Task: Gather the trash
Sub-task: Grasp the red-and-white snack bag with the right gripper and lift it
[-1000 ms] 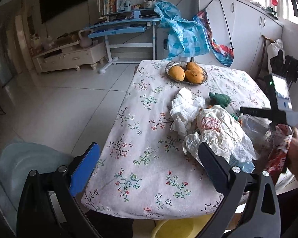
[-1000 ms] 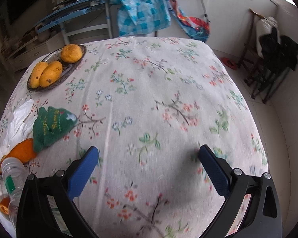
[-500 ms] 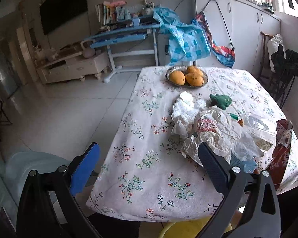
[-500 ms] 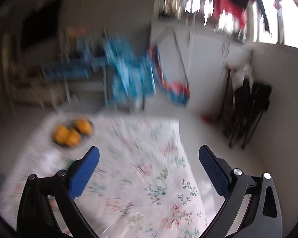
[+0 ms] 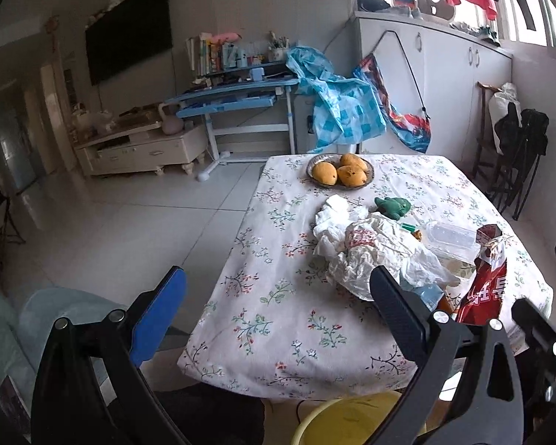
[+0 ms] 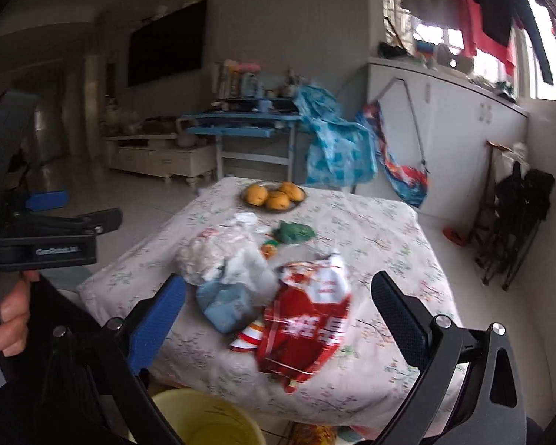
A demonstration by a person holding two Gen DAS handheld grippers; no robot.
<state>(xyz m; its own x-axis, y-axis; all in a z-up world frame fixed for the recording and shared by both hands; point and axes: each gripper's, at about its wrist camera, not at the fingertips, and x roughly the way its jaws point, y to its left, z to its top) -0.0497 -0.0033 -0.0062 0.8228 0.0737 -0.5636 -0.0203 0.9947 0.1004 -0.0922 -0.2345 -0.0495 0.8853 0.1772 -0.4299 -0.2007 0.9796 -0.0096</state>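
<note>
A pile of trash lies on the floral tablecloth (image 5: 278, 319): crumpled white plastic bags (image 5: 374, 252), a clear plastic bottle (image 5: 450, 239), a red snack bag (image 5: 485, 285) and a blue wad (image 6: 226, 304). The red snack bag (image 6: 307, 319) hangs over the near table edge in the right wrist view. A yellow bucket (image 6: 207, 419) stands under that edge. My left gripper (image 5: 274, 307) is open and empty, back from the table's near left corner. My right gripper (image 6: 278, 315) is open and empty, just short of the red bag.
A plate of mangoes (image 5: 339, 174) and a green plush toy (image 5: 393, 207) sit farther back on the table. A blue desk (image 5: 237, 100), a TV cabinet (image 5: 141, 148) and folded black chairs (image 5: 519, 163) stand around the room.
Both grippers have pulled back and up from the table. The right view swung from the far tabletop, through a blur, to face the trash pile from the near edge.
</note>
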